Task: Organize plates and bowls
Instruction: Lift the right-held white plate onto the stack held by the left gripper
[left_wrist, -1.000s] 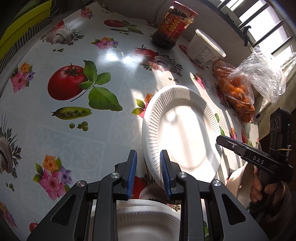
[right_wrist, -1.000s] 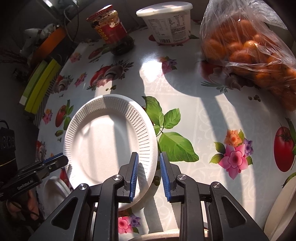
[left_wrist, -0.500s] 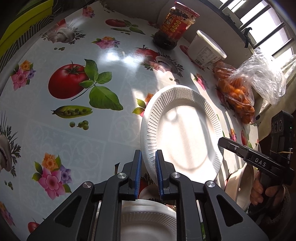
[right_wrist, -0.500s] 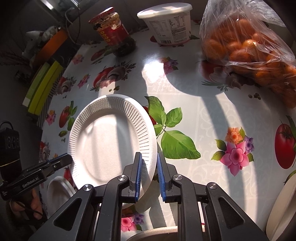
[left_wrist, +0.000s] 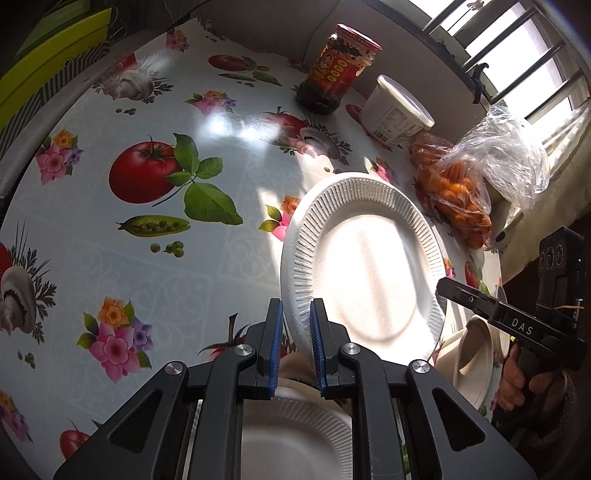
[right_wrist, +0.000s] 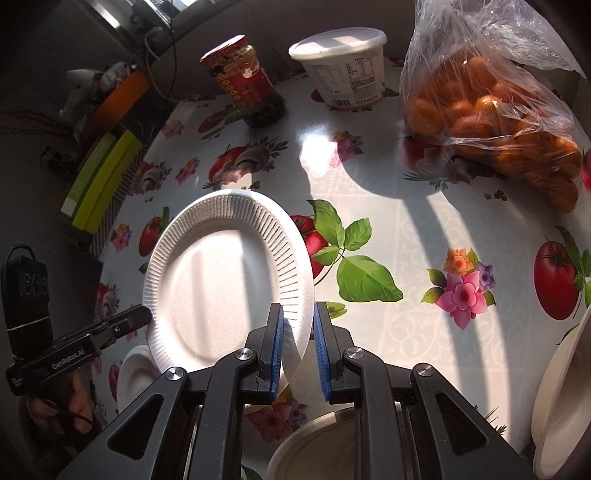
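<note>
A white ribbed paper plate is held up above the flowered tablecloth, with a gripper at each side of its rim. My left gripper is shut on the plate's left rim. My right gripper has its jaws a little apart around the opposite rim, loosely if touching at all. The plate also shows in the right wrist view. Another white plate lies below the left gripper. White bowls sit at the table's near right.
At the back stand a red-labelled jar, a white lidded tub and a plastic bag of oranges. Yellow-green boxes lie off the table's left edge. A bowl rim is at the right edge.
Both grippers closed onto the plate's rim a second ago. Since half a second ago the right jaws have opened a little. The plate has risen slightly.
</note>
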